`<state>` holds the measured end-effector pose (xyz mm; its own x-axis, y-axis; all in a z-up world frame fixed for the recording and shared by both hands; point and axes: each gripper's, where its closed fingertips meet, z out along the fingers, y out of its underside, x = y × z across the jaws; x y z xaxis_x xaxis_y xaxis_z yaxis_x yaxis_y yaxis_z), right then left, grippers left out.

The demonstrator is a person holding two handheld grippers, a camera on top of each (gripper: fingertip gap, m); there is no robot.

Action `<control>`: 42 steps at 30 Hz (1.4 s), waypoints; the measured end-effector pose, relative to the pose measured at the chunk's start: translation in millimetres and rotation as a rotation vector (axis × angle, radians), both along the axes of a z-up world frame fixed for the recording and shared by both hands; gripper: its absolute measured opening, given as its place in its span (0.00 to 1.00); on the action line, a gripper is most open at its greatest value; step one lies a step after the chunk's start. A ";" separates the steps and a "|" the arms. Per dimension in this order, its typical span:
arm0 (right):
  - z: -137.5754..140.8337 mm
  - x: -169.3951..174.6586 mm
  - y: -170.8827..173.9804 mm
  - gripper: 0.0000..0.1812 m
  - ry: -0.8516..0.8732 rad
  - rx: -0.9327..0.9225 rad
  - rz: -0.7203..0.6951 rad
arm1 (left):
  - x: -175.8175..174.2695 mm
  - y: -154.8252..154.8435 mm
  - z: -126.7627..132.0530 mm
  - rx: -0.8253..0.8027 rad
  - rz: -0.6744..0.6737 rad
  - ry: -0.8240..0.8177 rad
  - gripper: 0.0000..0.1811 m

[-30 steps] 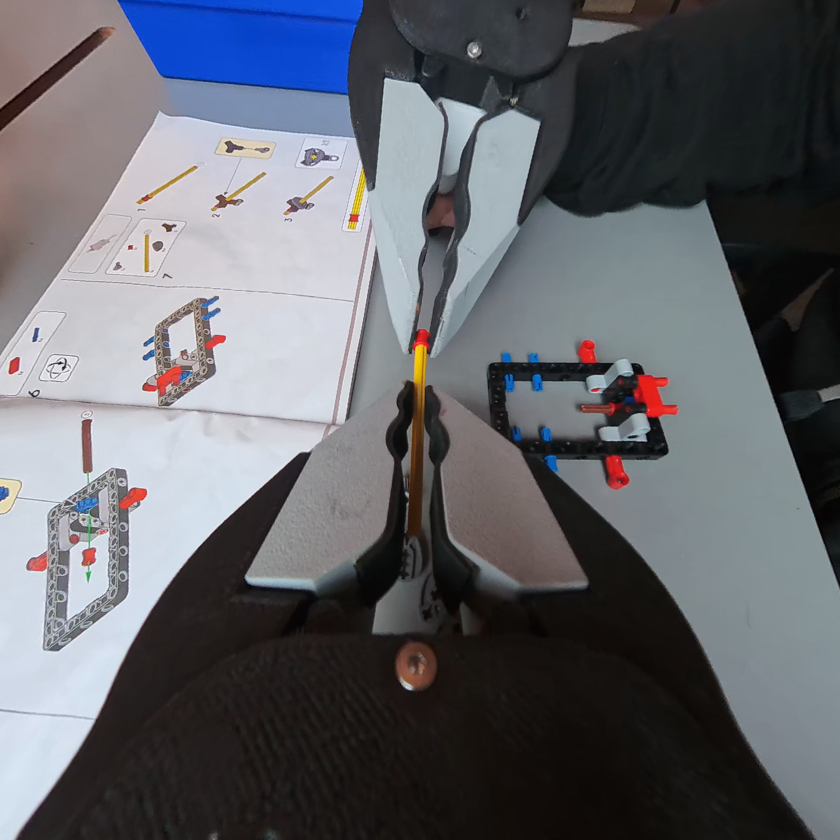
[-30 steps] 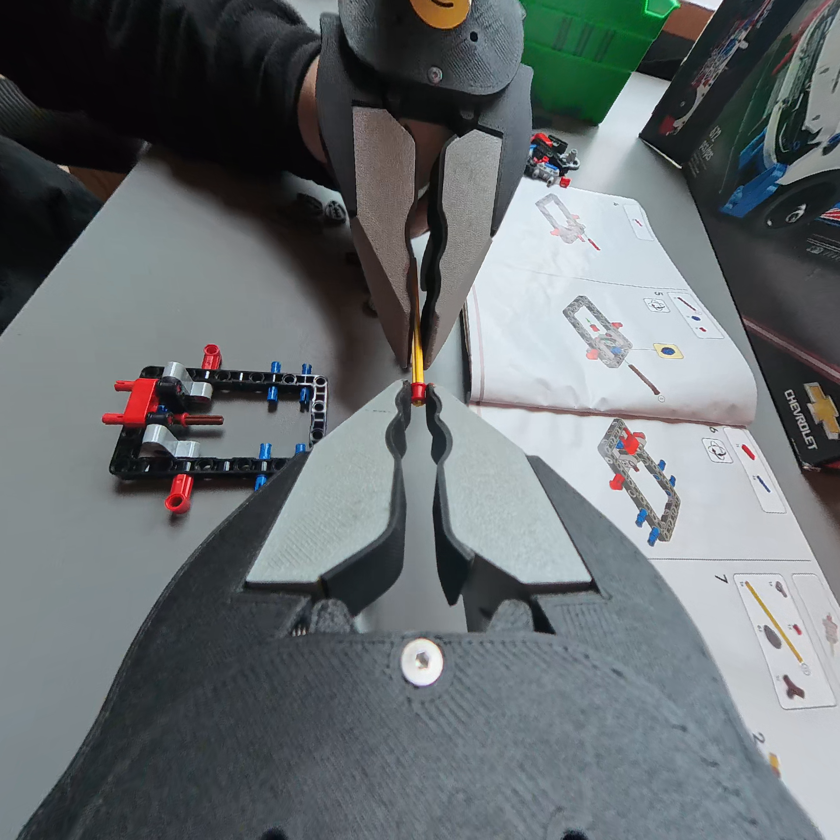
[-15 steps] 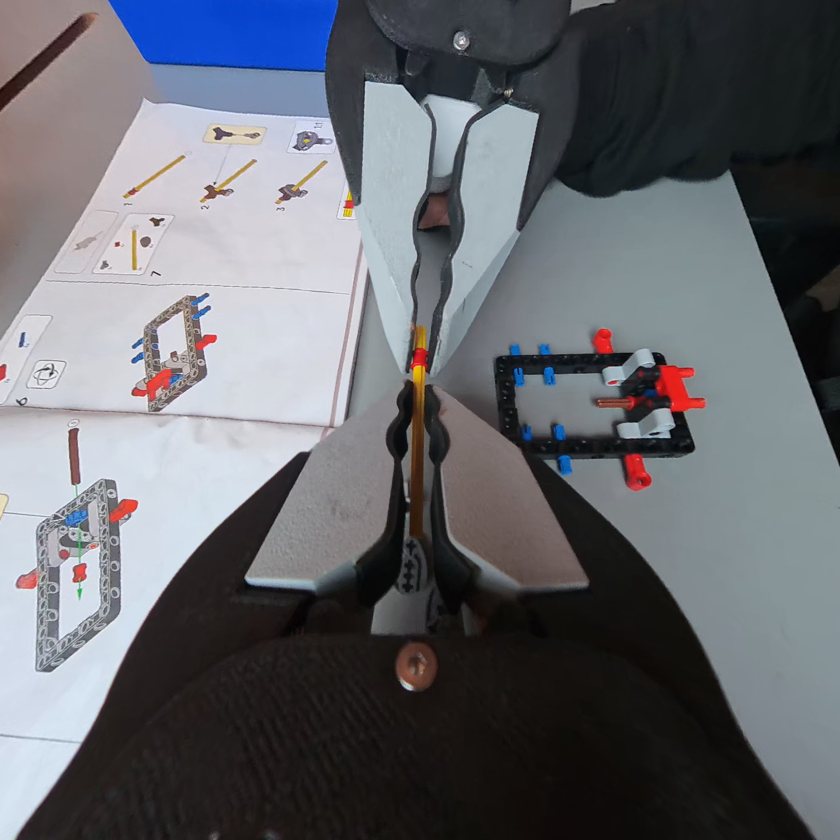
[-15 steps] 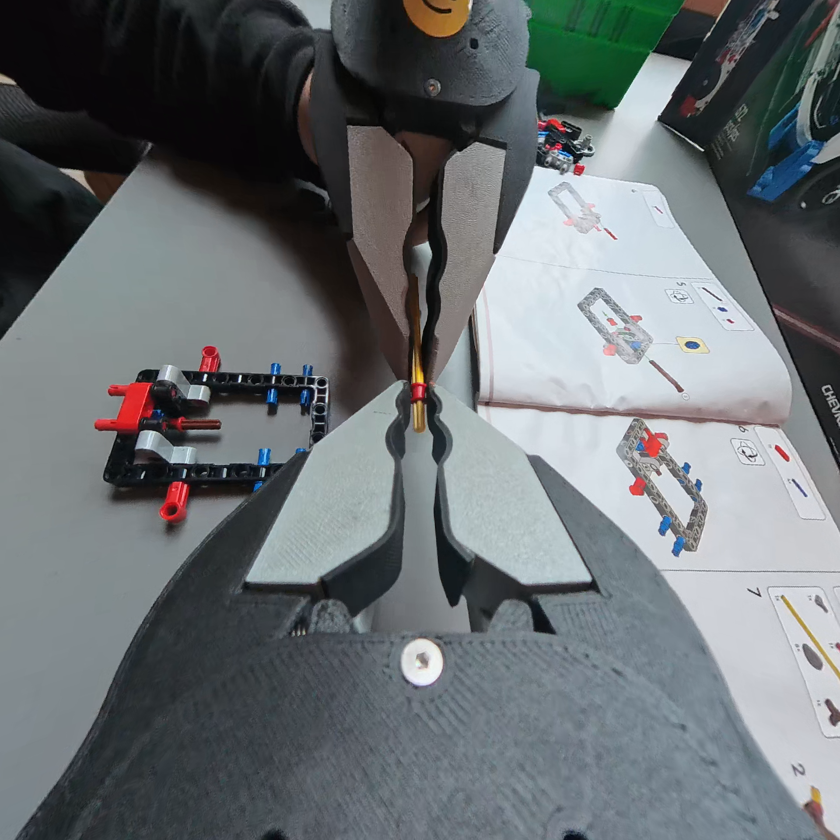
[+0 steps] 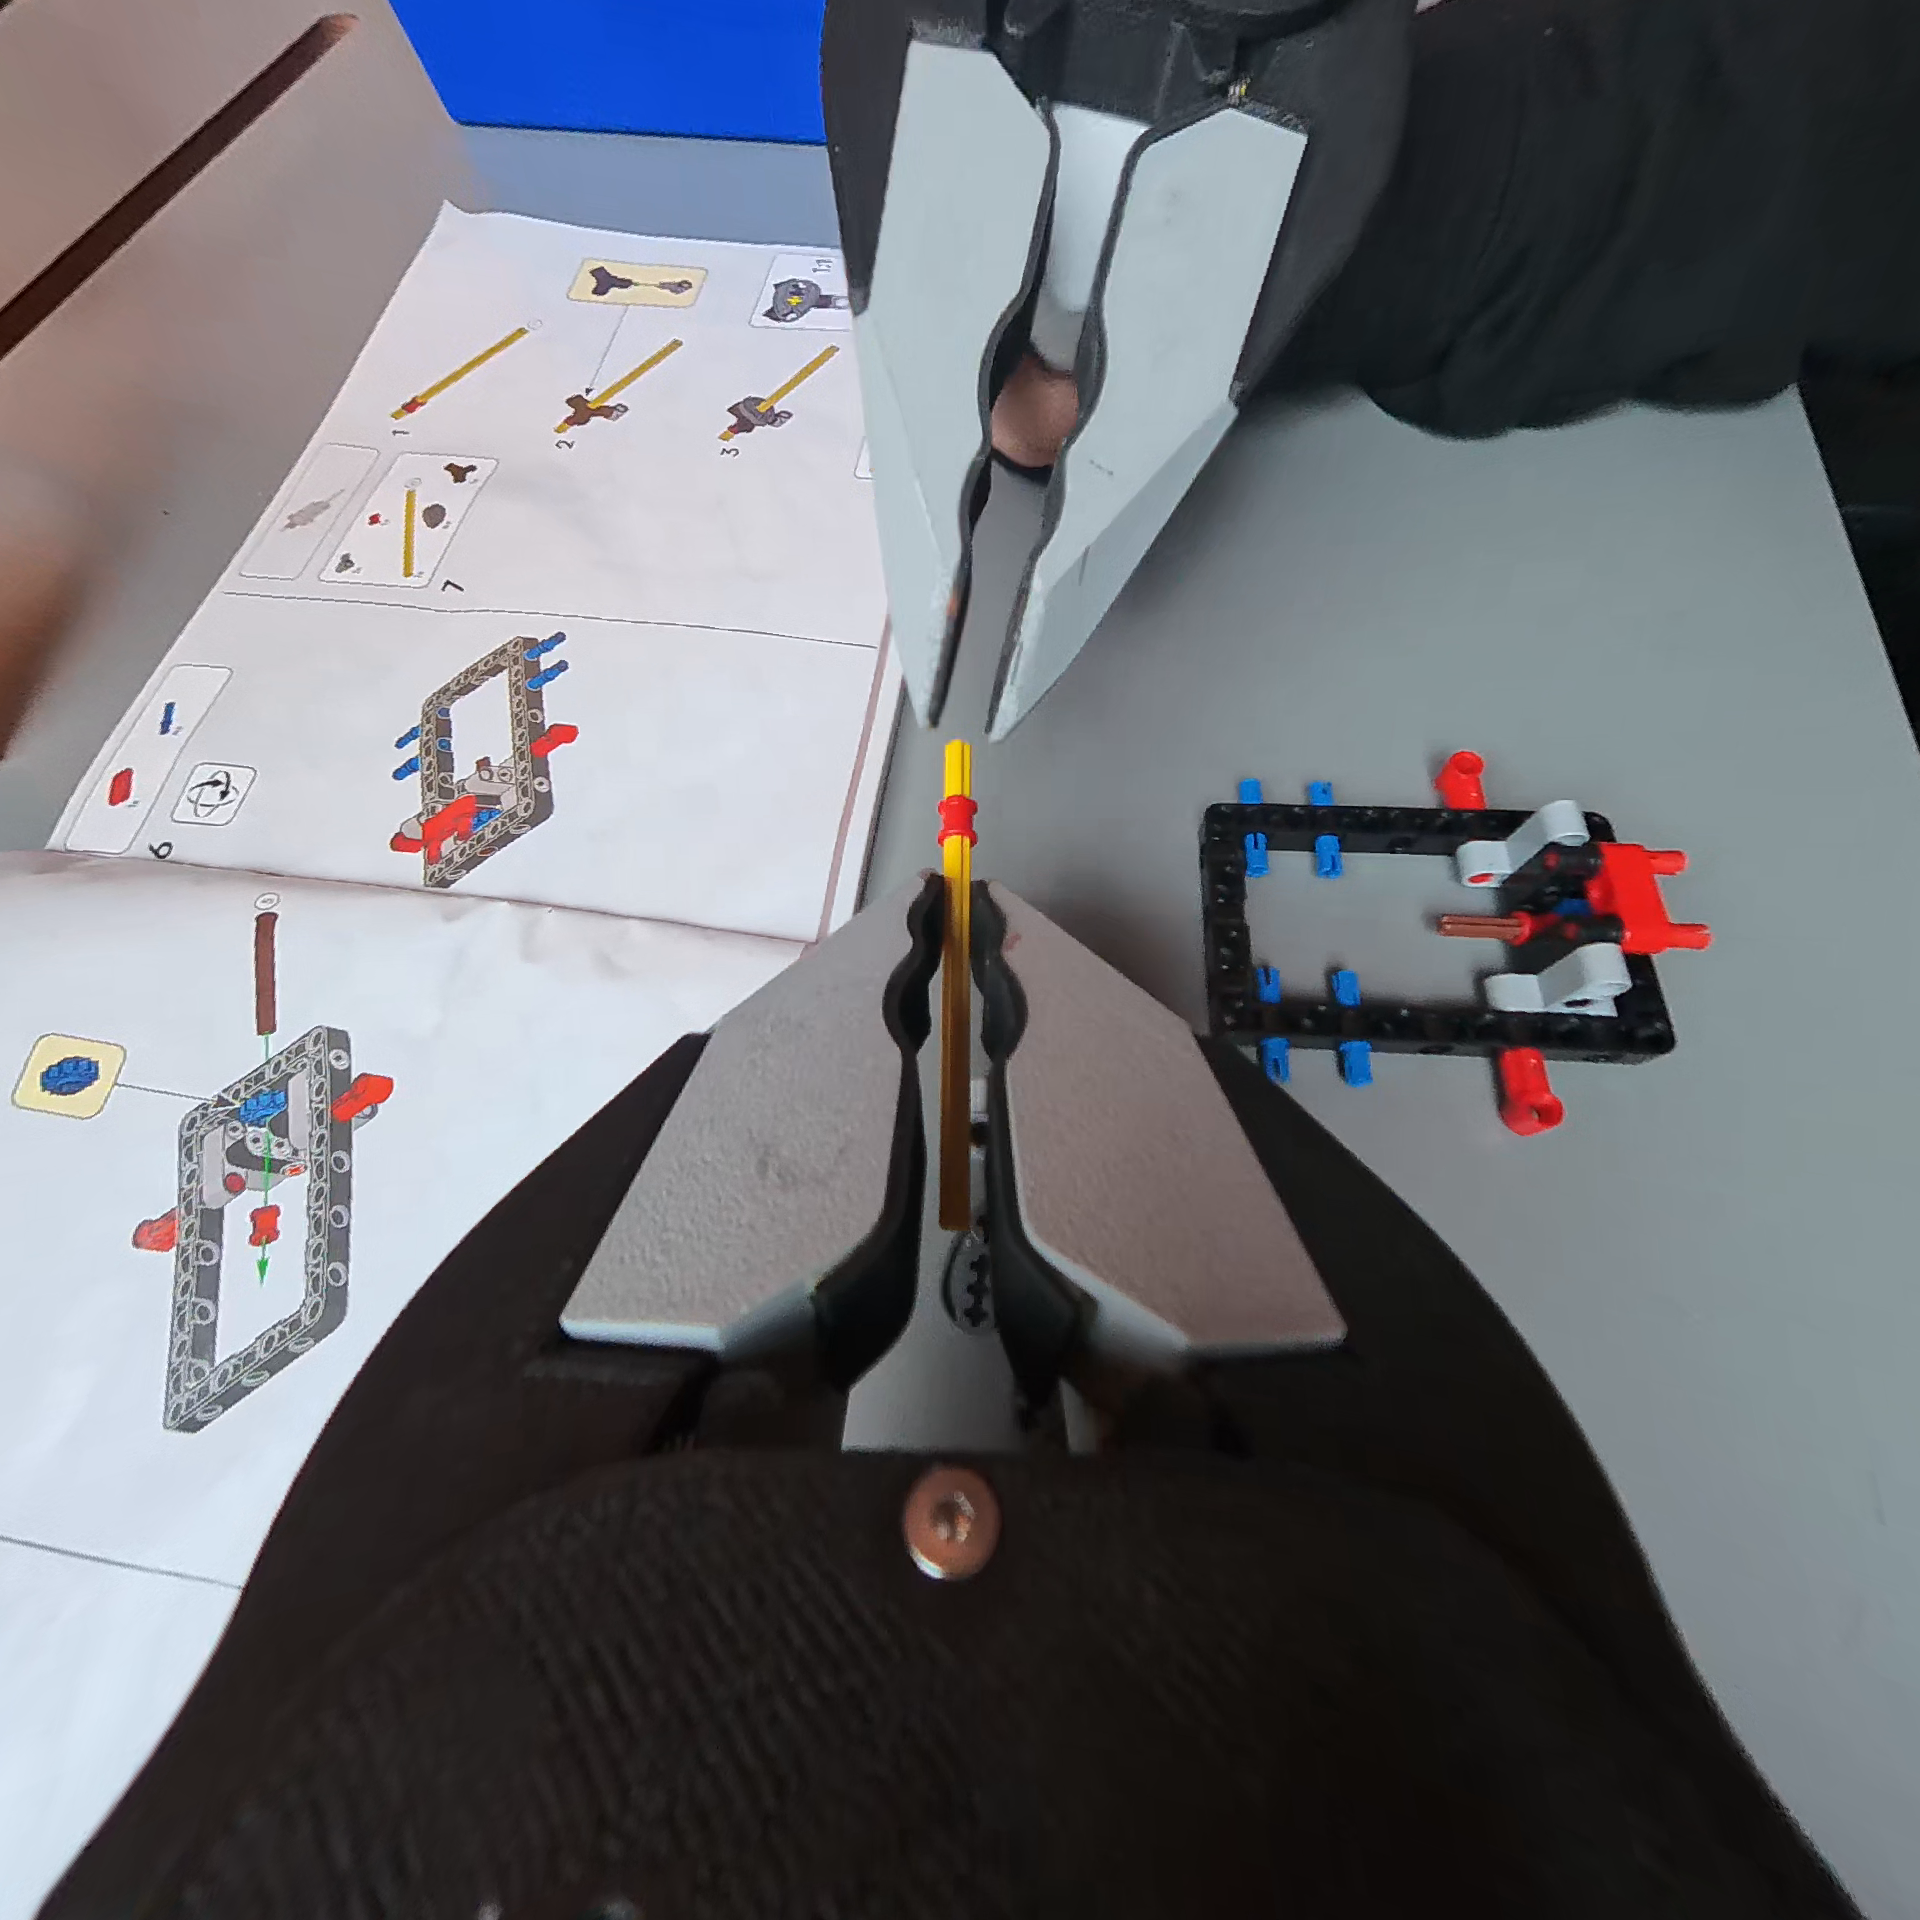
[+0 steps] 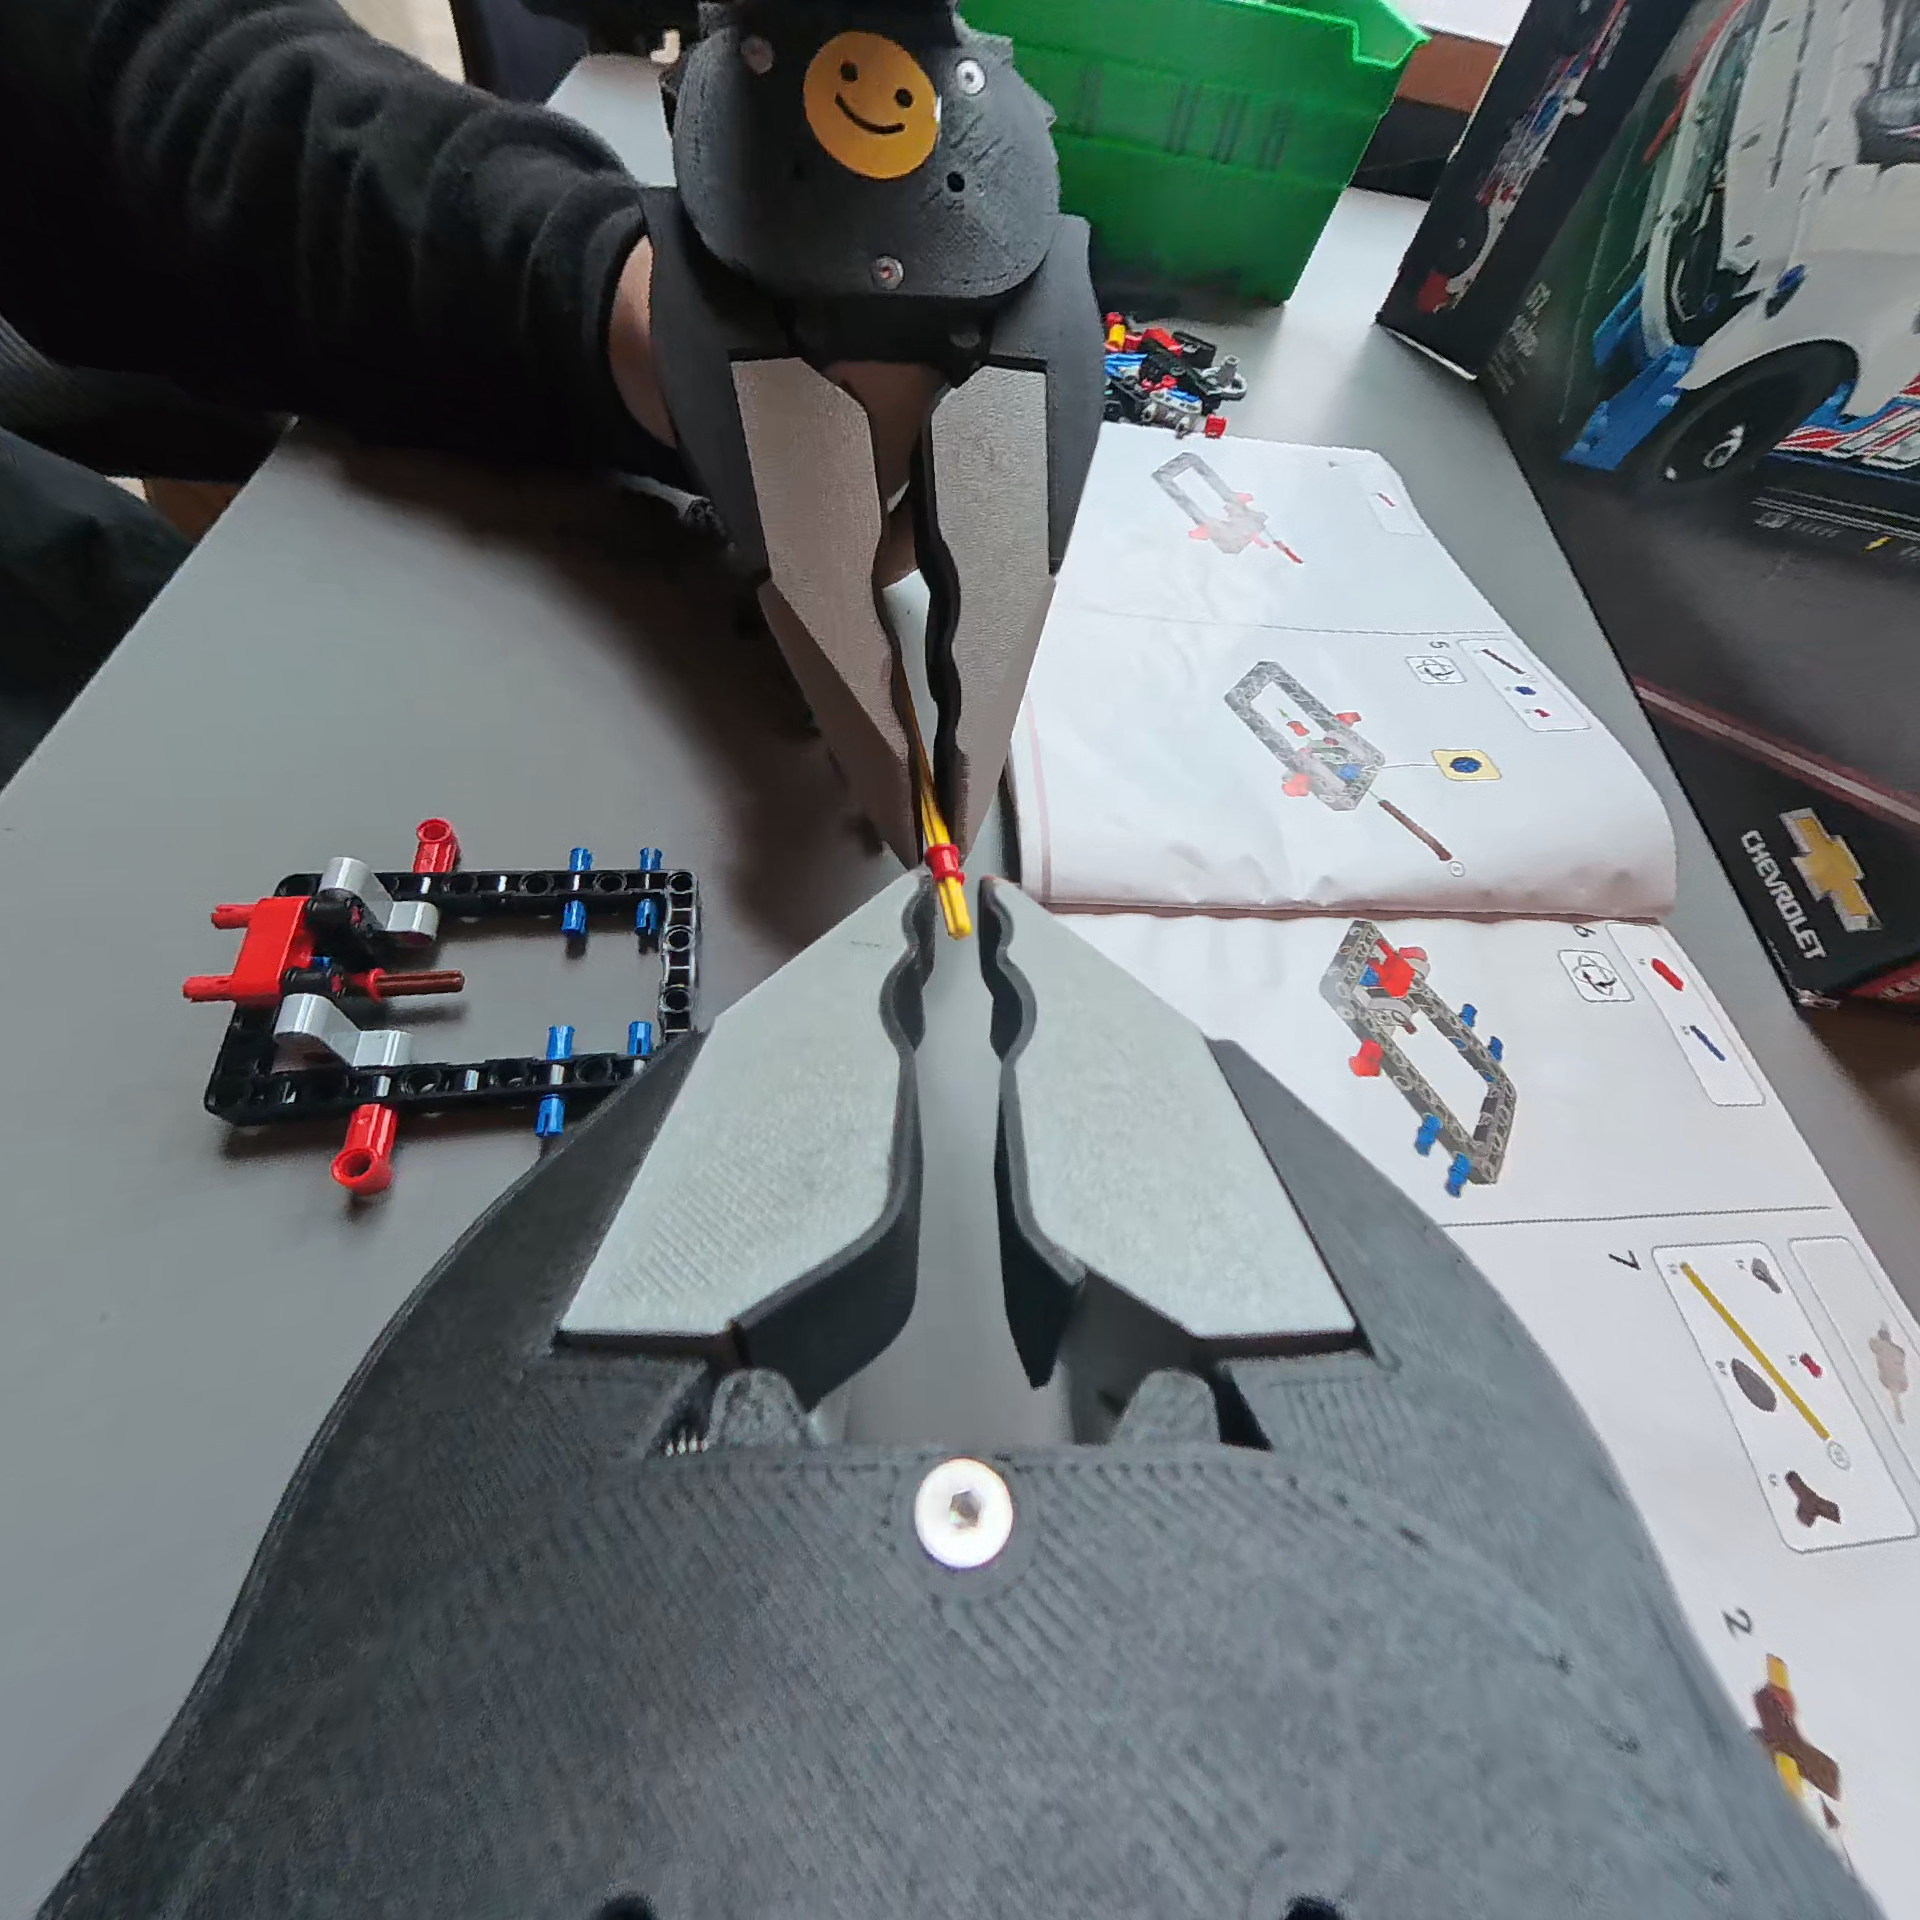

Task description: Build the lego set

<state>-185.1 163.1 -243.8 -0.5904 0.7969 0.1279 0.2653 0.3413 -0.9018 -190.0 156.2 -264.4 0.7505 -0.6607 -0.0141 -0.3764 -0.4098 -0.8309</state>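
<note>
Grey table (image 5: 1455,1455), matte. Left gripper (image 5: 957,894) clamps a yellow axle (image 5: 955,1039) lengthwise, tip projecting forward with a red bush (image 5: 957,821) near its end. Right gripper (image 6: 951,899) faces it tip to tip, jaws slightly parted and holding nothing; the axle tip sits in the gap. Black frame assembly (image 5: 1434,935) lies flat on the table just beside, bearing blue and red pins. Open instruction booklet (image 5: 468,727) lies alongside. Beyond: green bin (image 6: 1195,135), product box (image 6: 1714,312), loose parts pile (image 6: 1164,374), blue bin (image 5: 623,73).

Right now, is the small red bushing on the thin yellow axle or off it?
On. The small red bushing rings the thin yellow axle near its free tip, ahead of the left gripper clamping it.
</note>
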 end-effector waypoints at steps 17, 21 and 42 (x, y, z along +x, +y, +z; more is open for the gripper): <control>26.6 -2.2 29.6 0.07 0.101 -0.134 -0.103 | -5.2 4.4 3.9 0.049 0.033 0.019 0.01; 23.3 1.2 30.7 0.09 0.060 -0.173 -0.075 | -8.1 6.2 5.5 0.066 0.051 0.032 0.01; 5.8 -0.1 5.8 0.10 0.013 -0.071 -0.007 | -6.8 7.5 6.5 0.088 0.056 0.041 0.01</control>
